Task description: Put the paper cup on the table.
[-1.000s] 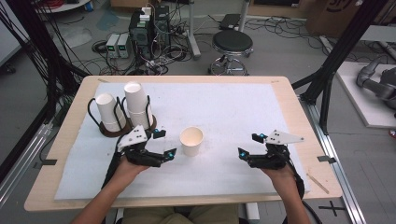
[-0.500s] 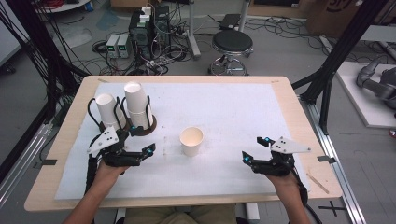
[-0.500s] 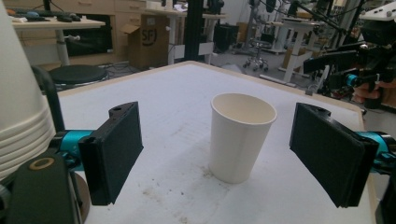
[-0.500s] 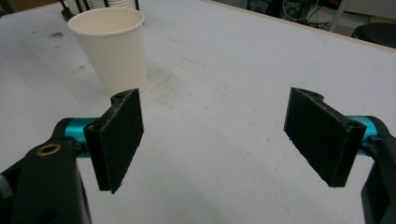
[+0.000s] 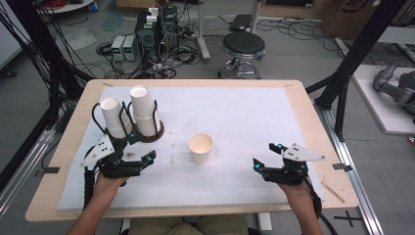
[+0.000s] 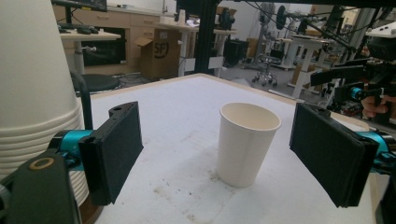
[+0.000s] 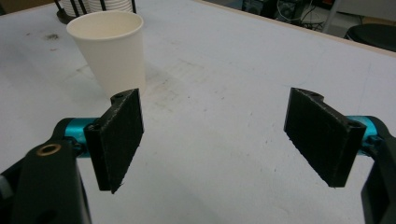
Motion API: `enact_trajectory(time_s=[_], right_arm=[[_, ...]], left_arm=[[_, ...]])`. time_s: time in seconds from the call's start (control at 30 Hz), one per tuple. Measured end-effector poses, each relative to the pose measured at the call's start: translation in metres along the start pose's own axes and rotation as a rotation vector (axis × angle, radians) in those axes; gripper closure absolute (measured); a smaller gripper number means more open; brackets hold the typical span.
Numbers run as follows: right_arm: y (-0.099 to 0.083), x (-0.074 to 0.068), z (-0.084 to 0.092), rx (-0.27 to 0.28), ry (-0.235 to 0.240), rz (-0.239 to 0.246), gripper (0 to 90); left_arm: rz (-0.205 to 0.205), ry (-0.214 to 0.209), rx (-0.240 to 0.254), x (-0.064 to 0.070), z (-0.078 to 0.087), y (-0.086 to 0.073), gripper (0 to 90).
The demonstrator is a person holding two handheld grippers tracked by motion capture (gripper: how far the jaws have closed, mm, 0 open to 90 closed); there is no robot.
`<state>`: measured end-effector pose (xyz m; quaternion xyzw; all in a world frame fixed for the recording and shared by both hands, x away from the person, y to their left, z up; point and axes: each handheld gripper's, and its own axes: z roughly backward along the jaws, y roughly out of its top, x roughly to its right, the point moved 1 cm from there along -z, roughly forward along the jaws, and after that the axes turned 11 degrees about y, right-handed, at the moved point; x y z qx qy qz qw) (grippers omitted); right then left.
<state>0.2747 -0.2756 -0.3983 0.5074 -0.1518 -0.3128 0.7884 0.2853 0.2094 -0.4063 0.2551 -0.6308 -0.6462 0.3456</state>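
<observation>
While the paper cup [image 5: 201,148] stands upright mid-counter (untouched), the left gripper [image 5: 142,160] and right gripper [image 5: 264,160] flank it, jaws wide apart, gripping nothing.

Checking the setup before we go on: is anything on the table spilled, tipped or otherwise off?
Nothing is spilled or tipped. The single paper cup stands upright and looks empty, and the cup stacks sit in their holder. The white mat shows faint dark smudges near the cup; both grippers are open and empty.

Even, bright overhead light — soft shadows, no glare; gripper views slightly soft, backgrounds blurred.
</observation>
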Motion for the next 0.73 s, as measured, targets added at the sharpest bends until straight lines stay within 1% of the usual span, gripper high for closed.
enact_trajectory(time_s=[0.03, 0.07, 0.13, 0.2, 0.27, 0.4, 0.73], right_arm=[[0.0003, 0.0005, -0.0004, 0.002, -0.001, 0.004, 20.6], [0.0006, 0.0000, -0.0007, 0.000, 0.002, -0.005, 20.6], [0.0006, 0.0007, -0.0015, 0.000, 0.003, -0.006, 20.6], [0.0004, 0.0013, -0.0022, -0.002, 0.003, -0.008, 20.6], [0.0005, 0.0025, -0.0027, 0.000, 0.003, 0.000, 20.6], [0.0007, 0.0024, -0.0028, 0.000, 0.005, -0.009, 20.6], [0.0007, 0.0043, -0.0036, 0.004, 0.010, -0.004, 20.6]], left_arm=[[-0.002, 0.002, 0.003, -0.0004, 0.0005, 0.0001, 17.0], [0.002, 0.004, 0.007, -0.0003, 0.0010, 0.0004, 17.0], [0.013, 0.004, 0.020, -0.0008, 0.0020, 0.0012, 17.0], [0.012, 0.008, 0.022, -0.0012, 0.0032, 0.0016, 17.0], [0.011, 0.011, 0.025, -0.0008, 0.0034, 0.0015, 17.0], [0.004, 0.011, 0.033, 0.0005, 0.0036, 0.0022, 17.1], [0.004, 0.020, 0.040, -0.0003, 0.0045, 0.0032, 17.2]])
